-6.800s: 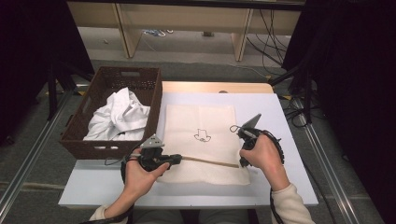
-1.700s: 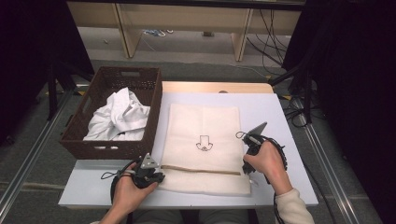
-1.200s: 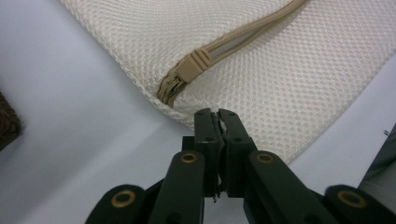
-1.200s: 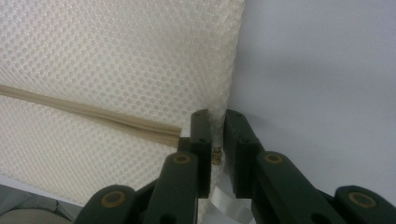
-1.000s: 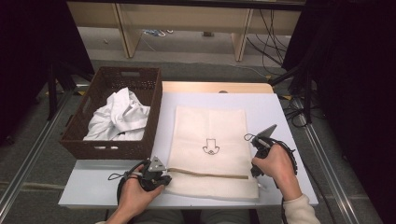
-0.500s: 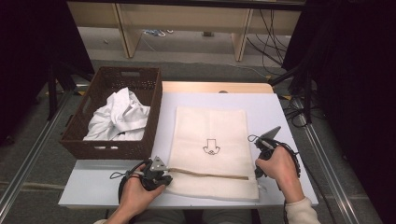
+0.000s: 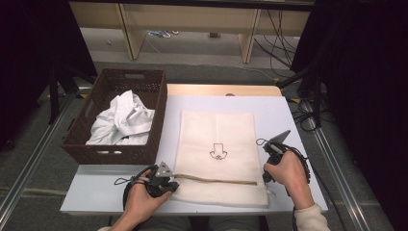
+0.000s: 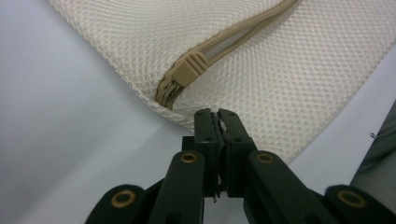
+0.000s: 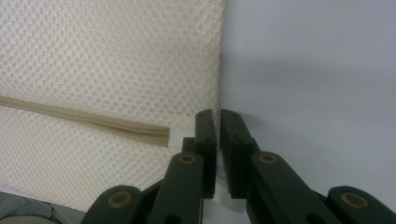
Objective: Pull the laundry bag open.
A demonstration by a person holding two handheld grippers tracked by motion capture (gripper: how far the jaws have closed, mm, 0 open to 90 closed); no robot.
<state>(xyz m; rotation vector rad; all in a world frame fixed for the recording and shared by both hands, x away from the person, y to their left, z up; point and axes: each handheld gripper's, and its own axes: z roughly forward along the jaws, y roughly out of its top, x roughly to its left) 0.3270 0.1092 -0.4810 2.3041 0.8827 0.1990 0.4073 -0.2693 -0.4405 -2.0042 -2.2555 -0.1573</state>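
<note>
Left gripper and right gripper rest low (forearms apart), jaws closed.

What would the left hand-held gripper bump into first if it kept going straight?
Probably the tan zipper pull on the mesh bag. The left hand-held gripper is shut on the bag's edge and points just right of it, so it might slide past.

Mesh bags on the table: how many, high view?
1. The cream mesh bag lies flat mid-table, zipper near the front edge. White cloth sits bunched in the brown basket at left; what lies under it is hidden.
</note>
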